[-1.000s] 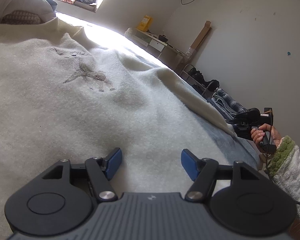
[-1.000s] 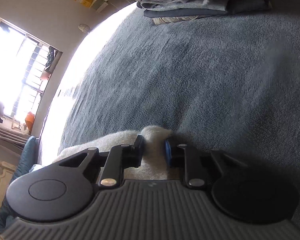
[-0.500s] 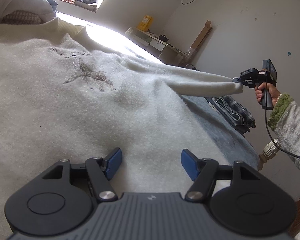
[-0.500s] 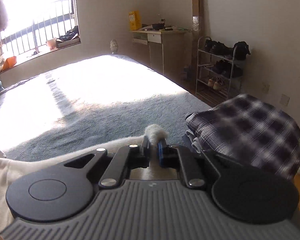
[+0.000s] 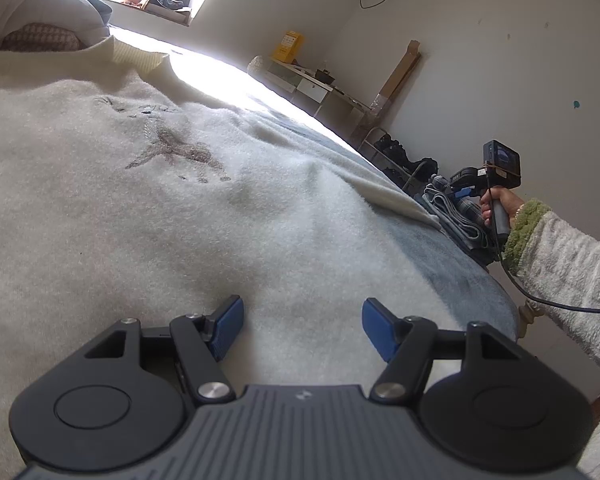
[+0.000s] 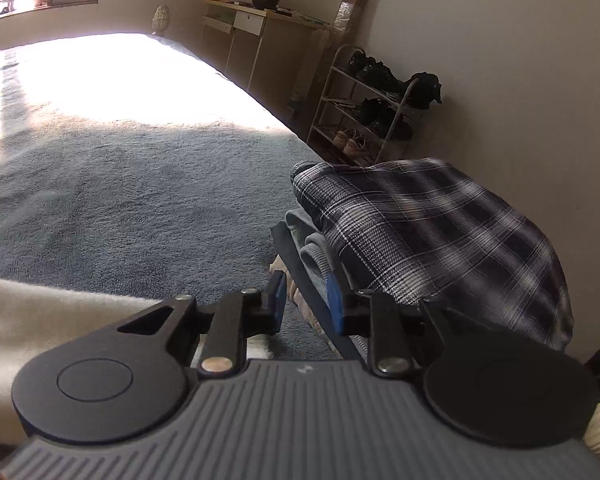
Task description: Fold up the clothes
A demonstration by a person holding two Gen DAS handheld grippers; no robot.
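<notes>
Cream sweater (image 5: 148, 216) lies under L gripper (image 5: 302, 330) fingers, apart; R gripper (image 6: 307, 304) fingers opening, empty.

- Your bed (image 6: 112, 184) wears a grey-blue fleecy cover.
- A cream sweater (image 5: 140, 208) lies spread on it.
- A stack of folded clothes (image 6: 420, 220) sits at its edge.

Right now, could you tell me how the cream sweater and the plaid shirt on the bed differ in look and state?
The cream sweater is plain, fuzzy and pale, with a faint grey motif; the plaid shirt is dark with a white check. The sweater lies spread open across the grey bed cover, still unfolded; the shirt is folded and sits on top of a stack of folded clothes. Both rest on the same bed.
</notes>
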